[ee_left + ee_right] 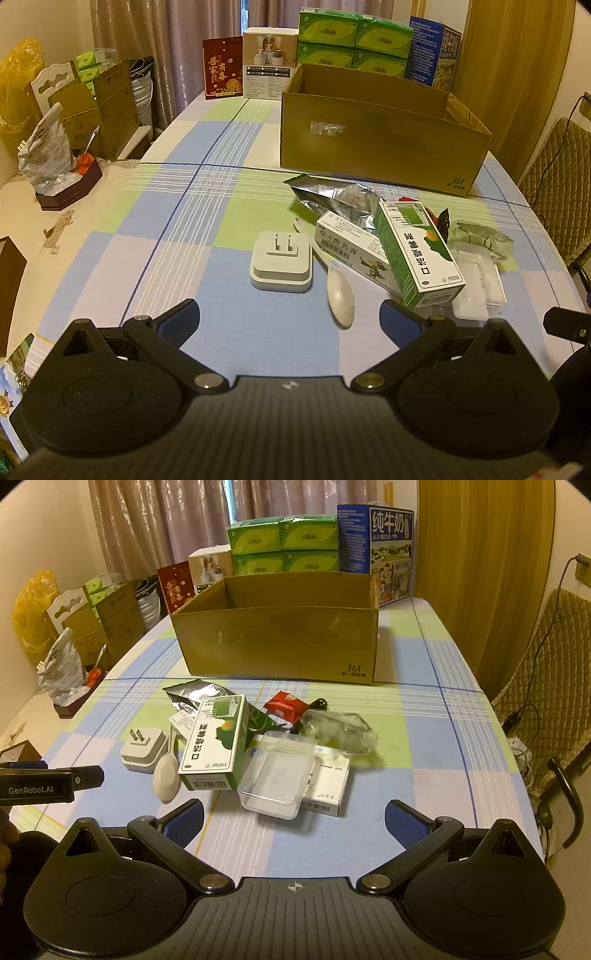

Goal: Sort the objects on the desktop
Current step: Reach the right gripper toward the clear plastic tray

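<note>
The green medicine box (417, 254) is leaning on the ointment carton (351, 254), at one o'clock from our left gripper (290, 321); lifting either is risking toppling the pile. Both grippers are hovering spread, empty. Only our right gripper (293, 823) is viewing the clear tray (277, 775) and red packet (286, 704).

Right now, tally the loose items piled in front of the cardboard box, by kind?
Cartons: 3 (green-and-white carton, long ointment carton, flat white carton)
Foil pouch: 1
White plug adapter: 1
White spoon: 1
Clear plastic tray: 1
Red packet: 1
Crumpled clear wrapper: 1
Small black item, unclear: 1
Total: 10
</note>
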### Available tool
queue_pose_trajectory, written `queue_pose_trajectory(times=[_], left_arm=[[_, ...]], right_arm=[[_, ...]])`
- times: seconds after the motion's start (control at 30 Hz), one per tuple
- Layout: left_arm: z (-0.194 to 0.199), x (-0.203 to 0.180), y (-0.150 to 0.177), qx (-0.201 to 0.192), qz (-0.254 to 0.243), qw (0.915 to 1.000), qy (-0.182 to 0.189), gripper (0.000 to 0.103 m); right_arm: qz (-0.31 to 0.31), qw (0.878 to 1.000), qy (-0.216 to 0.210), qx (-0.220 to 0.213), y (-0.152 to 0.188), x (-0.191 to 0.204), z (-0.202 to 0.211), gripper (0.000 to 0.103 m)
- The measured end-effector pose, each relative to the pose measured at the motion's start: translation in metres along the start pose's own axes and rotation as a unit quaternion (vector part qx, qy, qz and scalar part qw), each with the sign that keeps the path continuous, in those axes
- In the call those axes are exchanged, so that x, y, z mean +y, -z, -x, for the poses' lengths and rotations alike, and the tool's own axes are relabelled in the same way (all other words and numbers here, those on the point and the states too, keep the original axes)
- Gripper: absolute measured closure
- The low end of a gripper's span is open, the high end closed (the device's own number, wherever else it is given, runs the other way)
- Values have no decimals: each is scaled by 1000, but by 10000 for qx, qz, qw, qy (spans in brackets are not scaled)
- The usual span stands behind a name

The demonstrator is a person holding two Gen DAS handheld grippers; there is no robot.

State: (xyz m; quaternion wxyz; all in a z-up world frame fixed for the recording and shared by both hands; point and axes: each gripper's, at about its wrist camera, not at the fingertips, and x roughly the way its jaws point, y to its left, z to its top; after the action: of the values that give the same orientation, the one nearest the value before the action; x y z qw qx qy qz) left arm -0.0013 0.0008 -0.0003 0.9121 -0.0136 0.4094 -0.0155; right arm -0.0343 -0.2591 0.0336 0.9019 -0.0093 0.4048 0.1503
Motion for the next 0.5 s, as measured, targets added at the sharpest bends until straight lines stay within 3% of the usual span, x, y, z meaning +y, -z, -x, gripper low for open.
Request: queue_pose_trajectory(times=[0.5], left_arm=[[0, 1, 1, -30, -32, 10000, -58, 1]], right_arm=[[0, 10000, 2, -2, 0, 0, 0, 2]])
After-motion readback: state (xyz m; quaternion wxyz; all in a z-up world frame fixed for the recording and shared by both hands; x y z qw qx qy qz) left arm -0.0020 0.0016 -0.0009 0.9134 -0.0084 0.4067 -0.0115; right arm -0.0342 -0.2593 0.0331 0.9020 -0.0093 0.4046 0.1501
